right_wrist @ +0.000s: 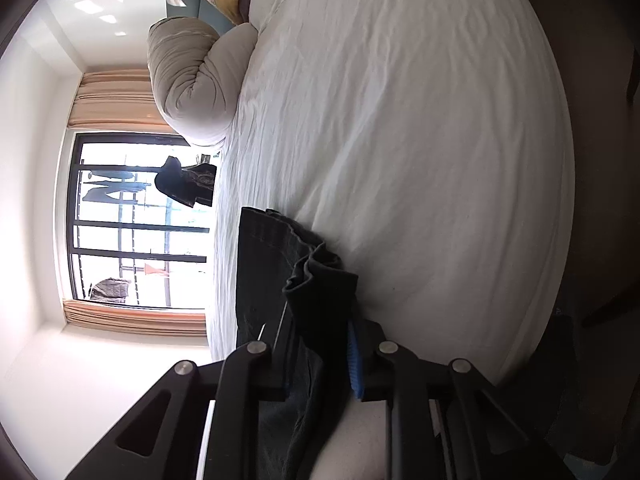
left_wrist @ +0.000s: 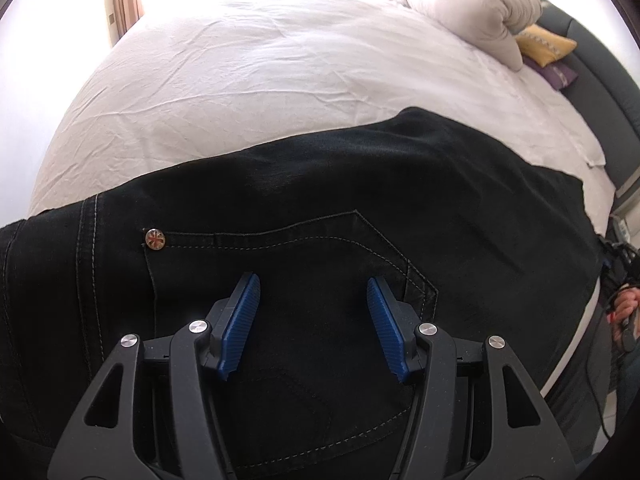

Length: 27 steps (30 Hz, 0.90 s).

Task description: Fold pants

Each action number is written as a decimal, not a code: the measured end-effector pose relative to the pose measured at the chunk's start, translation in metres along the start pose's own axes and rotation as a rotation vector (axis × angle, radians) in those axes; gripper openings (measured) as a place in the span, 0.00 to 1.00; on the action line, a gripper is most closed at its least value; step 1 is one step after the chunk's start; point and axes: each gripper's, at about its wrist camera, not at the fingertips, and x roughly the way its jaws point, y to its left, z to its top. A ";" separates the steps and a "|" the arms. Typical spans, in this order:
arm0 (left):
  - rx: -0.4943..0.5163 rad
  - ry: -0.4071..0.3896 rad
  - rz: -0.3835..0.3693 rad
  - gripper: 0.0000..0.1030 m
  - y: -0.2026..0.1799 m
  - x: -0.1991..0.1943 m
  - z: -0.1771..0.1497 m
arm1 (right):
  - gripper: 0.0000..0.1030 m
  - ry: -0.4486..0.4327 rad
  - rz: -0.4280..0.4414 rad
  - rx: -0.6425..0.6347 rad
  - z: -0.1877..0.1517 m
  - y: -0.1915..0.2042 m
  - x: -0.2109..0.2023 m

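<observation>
A white bed sheet [left_wrist: 248, 72] fills the upper half of the left wrist view and most of the right side of the right wrist view, creased all over. A rolled beige duvet [left_wrist: 472, 8] lies at the upper right of the left wrist view, with a yellow cushion [left_wrist: 546, 44] and a purple one just beside it against a dark headboard [left_wrist: 600, 92]. In the right wrist view a large window [right_wrist: 136, 220] with pale orange curtains [right_wrist: 116, 96] takes up the left side.

The black pants [left_wrist: 360, 184] spread across the middle and lower part of the left wrist view, lying on the sheet, a back pocket outlined in light stitching and a small round metal rivet [left_wrist: 155, 239] at centre left. In the right wrist view a bunched end of the pants [right_wrist: 316, 280] rises at lower centre.

The left gripper [left_wrist: 314, 292] hangs at the bottom centre of its view, its blue pads [left_wrist: 240, 320] spread apart over the pocket with nothing pinched between them. The right gripper [right_wrist: 320, 344] at the bottom of its view pinches the bunched dark fabric between its jaws, one blue pad [right_wrist: 354, 360] showing against the cloth. A hand [left_wrist: 626, 312] shows at the right edge of the left wrist view.
</observation>
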 end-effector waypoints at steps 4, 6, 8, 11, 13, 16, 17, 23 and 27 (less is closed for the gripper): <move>-0.017 0.039 0.021 0.53 -0.002 0.001 0.009 | 0.21 -0.020 -0.016 -0.021 -0.003 0.005 -0.001; -0.032 0.045 0.032 0.53 -0.008 -0.005 0.017 | 0.21 -0.023 -0.025 -0.025 -0.003 0.006 -0.001; -0.021 0.018 -0.020 0.53 -0.020 -0.013 0.026 | 0.21 -0.021 -0.033 -0.027 -0.002 0.005 0.001; -0.009 0.008 -0.147 0.53 -0.046 -0.009 0.039 | 0.21 -0.019 -0.034 -0.024 -0.001 0.001 0.002; 0.032 0.023 -0.181 0.53 -0.069 0.004 0.045 | 0.21 -0.021 -0.033 -0.017 -0.002 -0.002 0.003; 0.093 0.104 -0.184 0.53 -0.096 0.042 0.046 | 0.21 -0.023 -0.033 -0.021 -0.002 -0.002 0.004; 0.104 0.126 -0.149 0.53 -0.099 0.055 0.045 | 0.21 -0.023 -0.034 -0.022 -0.002 -0.002 0.004; 0.139 0.104 -0.157 0.52 -0.096 0.059 0.043 | 0.21 -0.026 -0.049 -0.045 -0.002 0.002 0.004; 0.149 0.100 -0.142 0.53 -0.096 0.060 0.042 | 0.21 -0.037 -0.062 -0.054 -0.003 0.007 0.003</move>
